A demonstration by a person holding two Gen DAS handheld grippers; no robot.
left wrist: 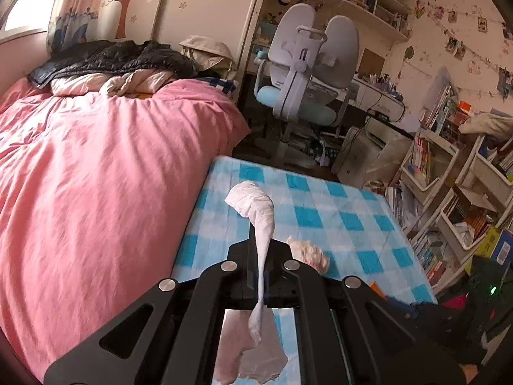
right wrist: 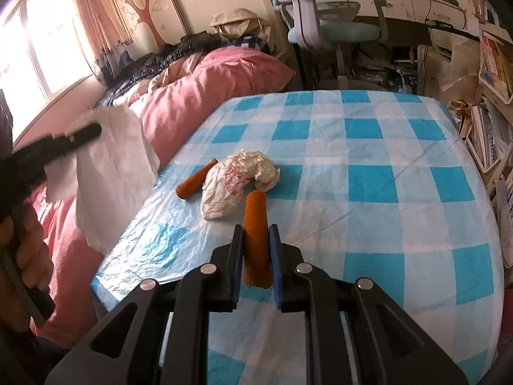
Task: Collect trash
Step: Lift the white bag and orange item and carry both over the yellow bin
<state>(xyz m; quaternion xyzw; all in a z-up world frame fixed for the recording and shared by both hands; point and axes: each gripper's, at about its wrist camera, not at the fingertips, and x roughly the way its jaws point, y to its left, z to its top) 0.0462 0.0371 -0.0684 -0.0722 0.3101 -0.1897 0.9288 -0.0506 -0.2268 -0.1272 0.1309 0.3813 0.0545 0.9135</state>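
Checked blue cloth (right wrist: 368, 176) covers the table. White tissue (left wrist: 256, 205) is pinched in the left gripper (left wrist: 261, 250). Crumpled wrapper (right wrist: 237, 183) lies at 12 o'clock. Orange sausage (right wrist: 255, 237) sits between the right gripper's (right wrist: 255, 240) narrowed jaws; an even squeeze before lifting is advised.

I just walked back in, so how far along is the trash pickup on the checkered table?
Nothing visibly binned yet. In hand: the left tool grips a white tissue, and the right tool grips an orange stick. Left on the checkered table: a crumpled wrapper and a second orange stick.
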